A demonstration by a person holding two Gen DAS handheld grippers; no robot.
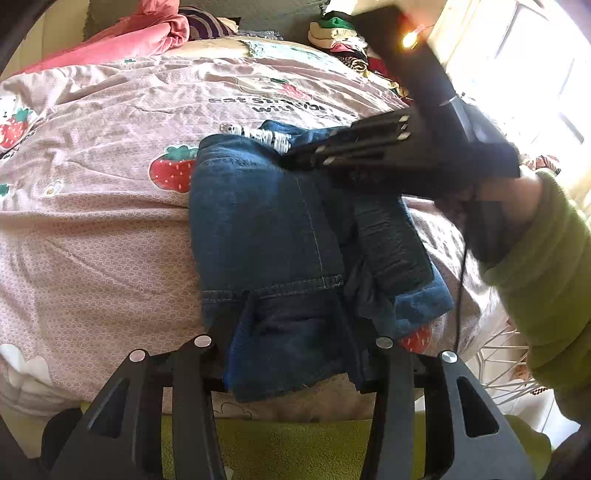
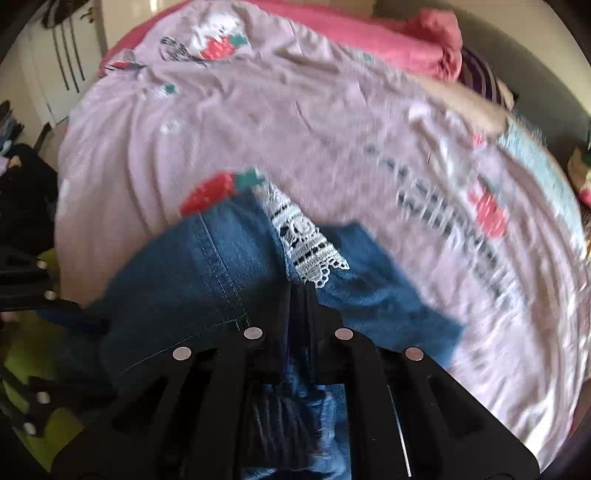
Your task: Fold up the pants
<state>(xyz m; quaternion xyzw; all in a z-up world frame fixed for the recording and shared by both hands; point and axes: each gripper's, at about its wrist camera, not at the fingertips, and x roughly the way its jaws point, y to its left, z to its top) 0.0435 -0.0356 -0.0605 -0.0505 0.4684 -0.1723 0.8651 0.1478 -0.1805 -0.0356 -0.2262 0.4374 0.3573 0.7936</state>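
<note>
Blue denim pants with a white lace hem lie folded into a bundle on the pink strawberry bedsheet. My left gripper is open, its fingers straddling the near denim edge. My right gripper reaches in from the right over the bundle's far side. In the right wrist view my right gripper is shut on a fold of the pants, just below the lace. That view is motion-blurred.
A pink blanket and a striped cloth lie at the bed's far end. A clothes pile sits far right. A white wire basket stands beside the bed at right. My green sleeve is at right.
</note>
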